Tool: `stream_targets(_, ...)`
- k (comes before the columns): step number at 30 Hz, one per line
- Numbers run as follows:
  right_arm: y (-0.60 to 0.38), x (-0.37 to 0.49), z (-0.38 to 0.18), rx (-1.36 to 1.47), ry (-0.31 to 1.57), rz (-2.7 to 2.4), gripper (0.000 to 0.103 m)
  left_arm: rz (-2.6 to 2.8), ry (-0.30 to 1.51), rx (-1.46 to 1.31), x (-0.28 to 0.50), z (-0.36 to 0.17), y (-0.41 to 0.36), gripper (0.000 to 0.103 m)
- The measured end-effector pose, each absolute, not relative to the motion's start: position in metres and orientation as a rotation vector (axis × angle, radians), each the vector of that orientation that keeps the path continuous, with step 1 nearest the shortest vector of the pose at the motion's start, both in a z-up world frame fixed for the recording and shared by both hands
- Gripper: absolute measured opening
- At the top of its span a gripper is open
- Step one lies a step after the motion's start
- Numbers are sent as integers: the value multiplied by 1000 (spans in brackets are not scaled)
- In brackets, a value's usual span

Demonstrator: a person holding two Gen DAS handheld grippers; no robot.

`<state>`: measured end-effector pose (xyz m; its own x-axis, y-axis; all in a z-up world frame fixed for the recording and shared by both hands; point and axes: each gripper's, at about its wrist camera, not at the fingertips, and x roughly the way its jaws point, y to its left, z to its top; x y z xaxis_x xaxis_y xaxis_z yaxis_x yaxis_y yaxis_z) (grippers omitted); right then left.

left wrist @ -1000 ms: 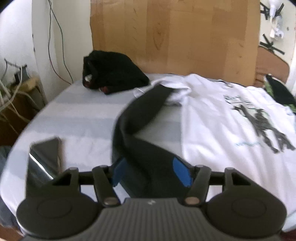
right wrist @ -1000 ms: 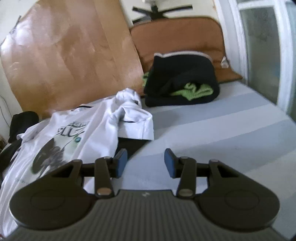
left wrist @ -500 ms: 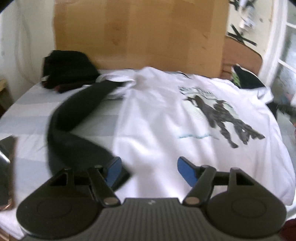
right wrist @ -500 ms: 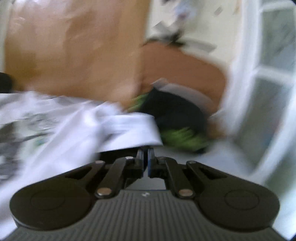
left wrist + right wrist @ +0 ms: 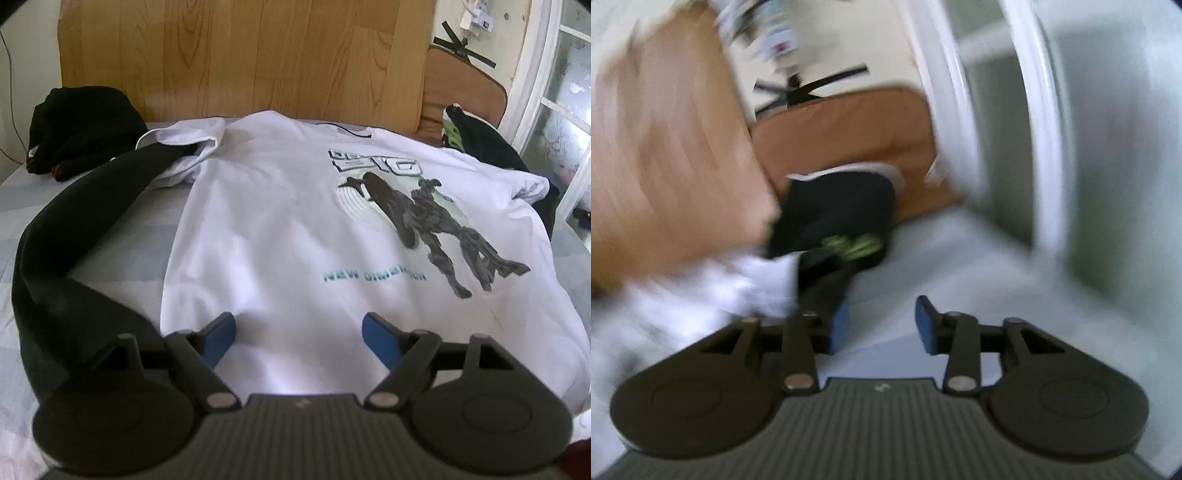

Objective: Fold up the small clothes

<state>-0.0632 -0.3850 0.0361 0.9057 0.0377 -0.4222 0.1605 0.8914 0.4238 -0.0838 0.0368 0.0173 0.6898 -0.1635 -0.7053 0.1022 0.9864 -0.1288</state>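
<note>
A white T-shirt (image 5: pixel 280 229) with a dark printed figure lies spread face up on the striped bed. A long black strip of cloth (image 5: pixel 66 258) curves along its left side from under the left sleeve to the near edge. My left gripper (image 5: pixel 299 332) is open and empty just above the shirt's bottom hem. In the blurred right wrist view my right gripper (image 5: pixel 881 323) is open and empty beside the shirt's white right sleeve (image 5: pixel 738 284), with black cloth (image 5: pixel 823 291) by its left finger.
A black bundle (image 5: pixel 81 125) sits at the back left. A folded black and green garment (image 5: pixel 838 218) lies at the back right, also in the left wrist view (image 5: pixel 480 140). A wooden board (image 5: pixel 240 55) and a brown cushion (image 5: pixel 849 140) stand behind the bed; a window frame (image 5: pixel 1034 129) is at right.
My left gripper let go of the black strip, swung right and now hovers open over the shirt's hem. My right gripper shut near the right sleeve half a second ago and has opened again.
</note>
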Motion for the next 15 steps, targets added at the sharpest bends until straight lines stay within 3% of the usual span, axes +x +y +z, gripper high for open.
stream_targets(2,-387,-59,26,625,443,12,48,-149,782,-81,-81,16,36,83)
stream_targets(5,-361,-36,18,584,515,49,46,-135,764,-70,-78,13,34,85)
stream_targets(6,-350,-26,14,538,558,55,22,-130,760,-70,-77,13,32,87)
stream_targets(7,-342,-18,12,503,586,61,6,-125,756,-68,-77,12,31,87)
stream_targets(10,-325,-10,23,316,580,17,6,-120,748,-66,-78,12,31,87)
stream_targets(13,-320,-18,57,-149,412,-224,7,-140,738,-77,-80,11,36,88)
stream_targets(14,-321,-21,65,-310,342,-325,12,-145,734,-75,-80,11,36,88)
stream_targets(15,-323,-25,70,-467,276,-434,27,-148,731,-73,-80,10,36,90)
